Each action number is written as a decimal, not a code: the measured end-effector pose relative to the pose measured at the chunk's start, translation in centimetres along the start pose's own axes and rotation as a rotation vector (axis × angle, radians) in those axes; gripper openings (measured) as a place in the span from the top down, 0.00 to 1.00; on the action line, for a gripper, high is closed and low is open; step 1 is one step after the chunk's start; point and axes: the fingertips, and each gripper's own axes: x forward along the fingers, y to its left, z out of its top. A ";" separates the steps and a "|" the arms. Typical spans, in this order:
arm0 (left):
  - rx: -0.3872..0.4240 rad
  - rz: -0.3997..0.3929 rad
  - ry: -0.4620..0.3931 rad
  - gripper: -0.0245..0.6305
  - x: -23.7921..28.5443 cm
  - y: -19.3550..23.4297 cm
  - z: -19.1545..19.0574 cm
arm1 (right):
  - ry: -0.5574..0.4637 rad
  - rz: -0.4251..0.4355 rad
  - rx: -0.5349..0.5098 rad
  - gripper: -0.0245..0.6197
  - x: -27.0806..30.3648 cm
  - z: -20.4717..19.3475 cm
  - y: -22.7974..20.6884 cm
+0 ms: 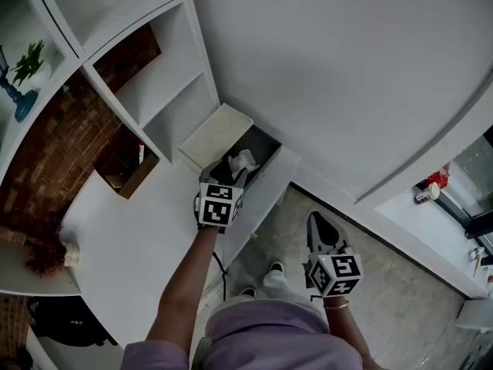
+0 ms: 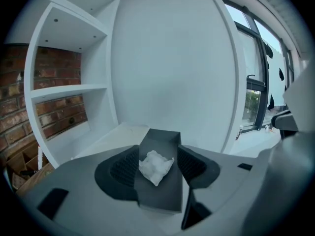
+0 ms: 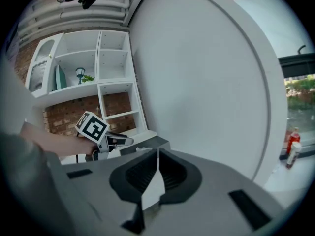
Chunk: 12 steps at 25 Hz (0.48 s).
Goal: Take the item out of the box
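A dark grey box (image 1: 264,146) stands with its pale lid (image 1: 214,134) folded back on the end of the white counter (image 1: 131,245). A crumpled white item (image 1: 243,160) lies inside it. My left gripper (image 1: 229,174) is at the box's near end, open. In the left gripper view the box (image 2: 162,195) runs between the two ribbed pads (image 2: 123,170) and the white item (image 2: 156,167) lies between them, with neither pad pressing on it. My right gripper (image 1: 316,220) hangs over the floor to the right, shut, with nothing in it (image 3: 157,168).
White shelves (image 1: 166,75) against a brick wall (image 1: 54,153) rise behind the counter. A brown cardboard box (image 1: 127,172) sits on the counter near the wall. A large white curved panel (image 1: 347,68) stands right of the box. Bottles (image 1: 431,185) stand on a sill at far right.
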 end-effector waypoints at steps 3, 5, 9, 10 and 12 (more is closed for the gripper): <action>0.028 0.004 0.052 0.60 1.5 0.1 -0.6 | 0.002 0.009 0.002 0.95 0.5 0.0 -0.6; 0.050 -0.001 0.084 0.60 2.4 0.2 -1.0 | 0.006 0.013 0.004 0.95 0.8 0.1 -0.9; 0.092 -0.009 0.152 0.60 4.0 0.3 -1.7 | 0.011 0.012 0.005 0.95 1.2 0.2 -1.9; 0.100 -0.011 0.171 0.60 4.4 0.4 -2.0 | 0.012 0.011 0.006 0.95 1.3 0.2 -2.1; 0.117 -0.011 0.212 0.60 5.3 0.5 -2.6 | 0.015 0.009 0.012 0.95 1.5 0.1 -2.6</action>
